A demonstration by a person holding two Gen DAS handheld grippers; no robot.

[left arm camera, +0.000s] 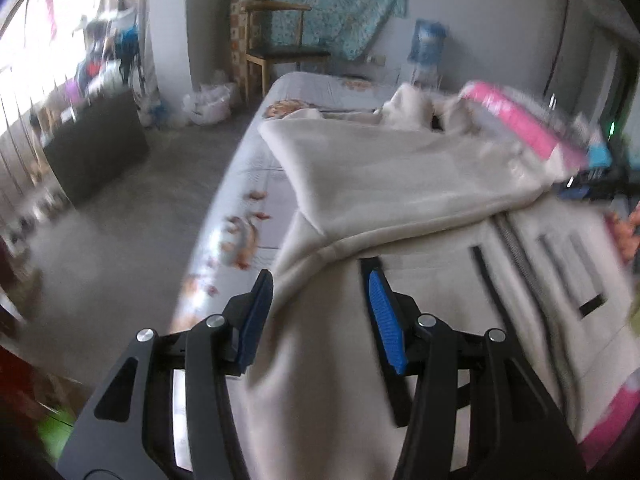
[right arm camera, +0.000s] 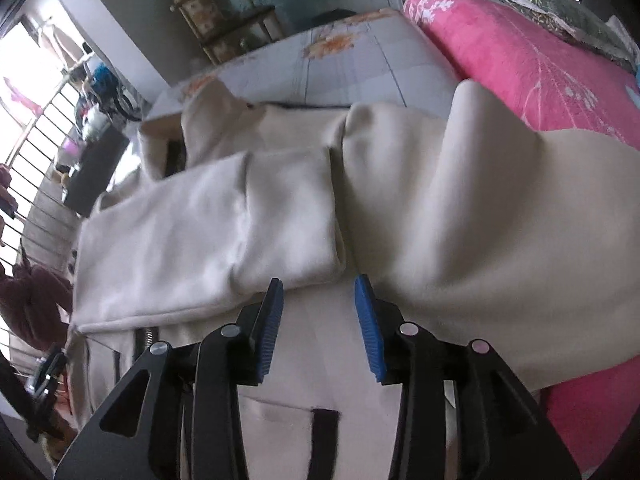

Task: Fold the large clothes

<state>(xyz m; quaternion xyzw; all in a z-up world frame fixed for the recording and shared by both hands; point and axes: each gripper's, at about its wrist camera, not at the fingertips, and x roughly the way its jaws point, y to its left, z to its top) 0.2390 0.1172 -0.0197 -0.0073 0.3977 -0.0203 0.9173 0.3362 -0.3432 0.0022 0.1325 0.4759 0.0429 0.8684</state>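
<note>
Daylight glares from the window (left arm camera: 24, 40) at left; fisheye edges smear with blur.

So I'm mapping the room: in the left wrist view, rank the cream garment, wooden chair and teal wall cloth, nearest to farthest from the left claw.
1. Cream garment, directly under the left claw.
2. Wooden chair, past the bed's far end.
3. Teal wall cloth, behind the chair.

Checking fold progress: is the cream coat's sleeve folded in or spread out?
Folded in. In the right wrist view the sleeve lies across the coat body, its cuff ending beside the open right gripper.
</note>
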